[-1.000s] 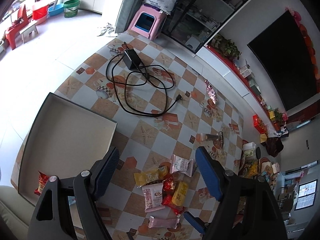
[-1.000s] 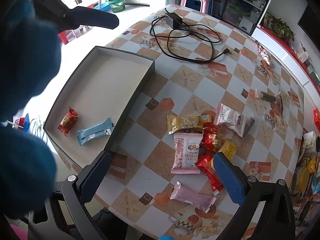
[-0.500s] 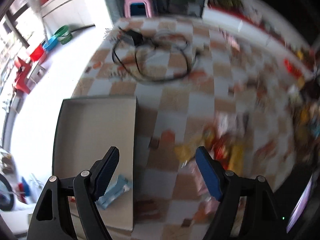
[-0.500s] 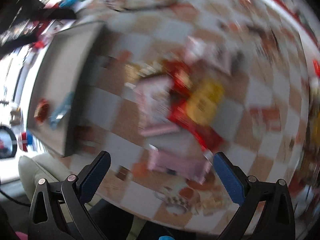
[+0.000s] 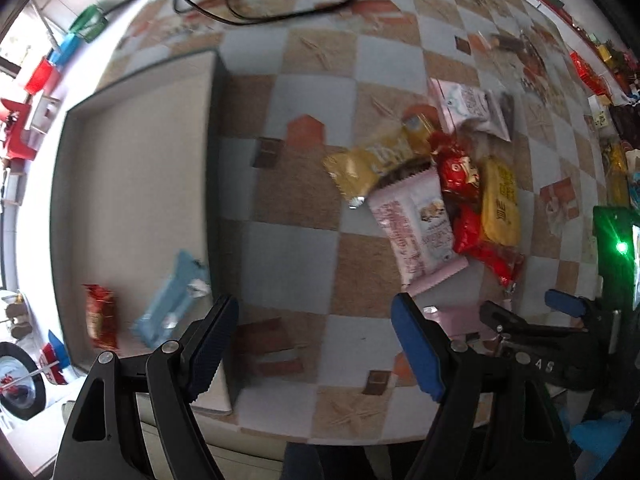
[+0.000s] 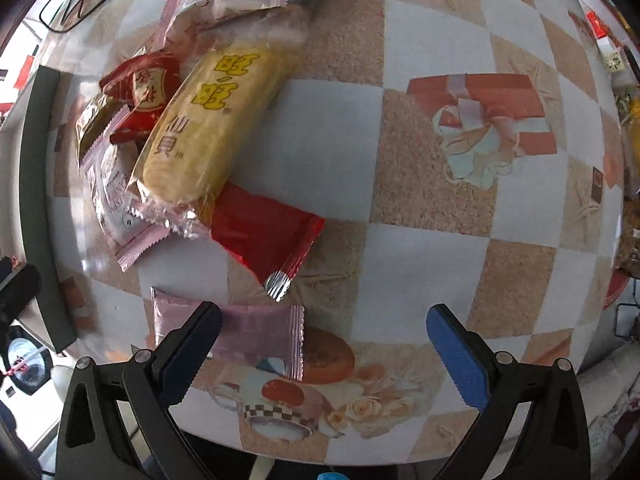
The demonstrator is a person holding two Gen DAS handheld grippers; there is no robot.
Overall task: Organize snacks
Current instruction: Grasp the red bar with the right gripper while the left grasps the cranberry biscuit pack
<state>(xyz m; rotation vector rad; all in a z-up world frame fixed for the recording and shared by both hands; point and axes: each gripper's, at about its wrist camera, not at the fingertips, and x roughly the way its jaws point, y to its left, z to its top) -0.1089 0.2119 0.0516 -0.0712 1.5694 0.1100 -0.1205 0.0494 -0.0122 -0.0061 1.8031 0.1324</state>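
Since the flat pink foil-wrapped snack bar point(image 6: 240, 338) lying on the checked worktop point(image 6: 432, 208) just ahead of my wide-open right tool point(image 6: 320, 344) looks light, crinkly and slippery, I'd pinch across its middle, left tool point(image 5: 314, 344) likewise spread empty

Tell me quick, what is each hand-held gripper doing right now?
Left hand-held gripper: open, holding nothing.
Right hand-held gripper: open, holding nothing, with the flat pink foil snack packet near its left finger.
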